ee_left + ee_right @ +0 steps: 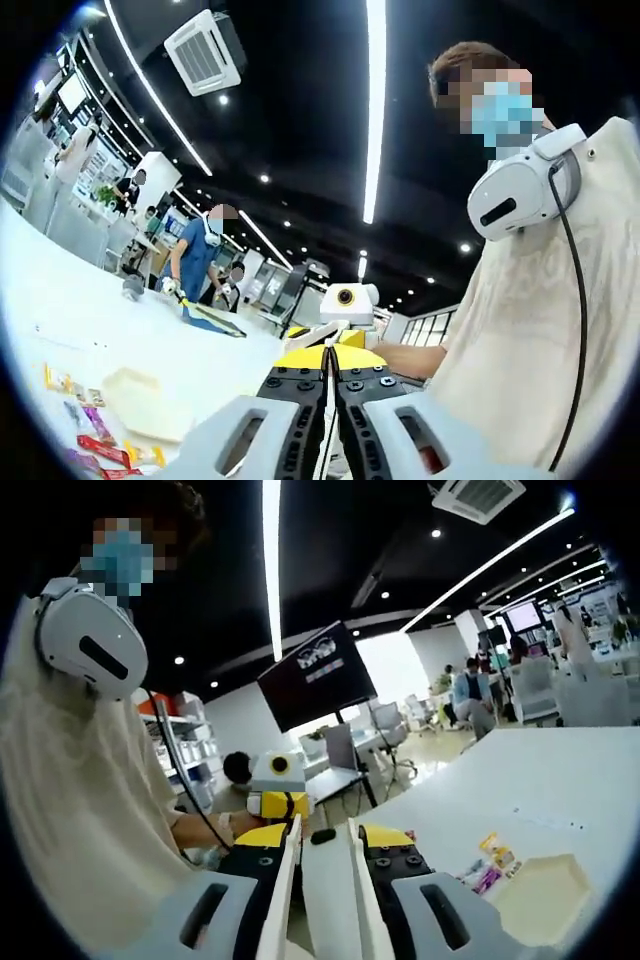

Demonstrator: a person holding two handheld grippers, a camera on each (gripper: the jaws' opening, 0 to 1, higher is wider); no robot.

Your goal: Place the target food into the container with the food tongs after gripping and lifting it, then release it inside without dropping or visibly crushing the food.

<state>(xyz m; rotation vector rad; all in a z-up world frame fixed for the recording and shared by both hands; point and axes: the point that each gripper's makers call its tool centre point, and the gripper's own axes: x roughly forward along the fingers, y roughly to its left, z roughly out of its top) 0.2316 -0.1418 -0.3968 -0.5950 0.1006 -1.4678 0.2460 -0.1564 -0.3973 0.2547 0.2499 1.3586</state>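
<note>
- Left gripper view: the left gripper (328,400) rises from the bottom centre with its fingers (300,395) pressed together, only a thin seam between them and nothing held.
- In the right gripper view the right gripper (325,865) has its fingers (385,865) parted by a clear gap, white bench showing through, and nothing between them.
- Both grippers are tilted up toward the ceiling and the person (540,300) in the pale shirt, so I'd say the work has not begun; no tongs are to be seen.
- To do this step well, I'd bring both hands down to the bench (520,780) first, find the tongs, and square up over the food before closing.
- The container (540,895), a pale shallow tray, sits at lower right of the right gripper view and at lower left of the left one (140,400).
- Beside it lie small colourful packets (100,445), red, yellow and purple, flat on the bench; which is the target I cannot tell.
- They look light and soft-wrapped, so a gentle squeeze should do.
</note>
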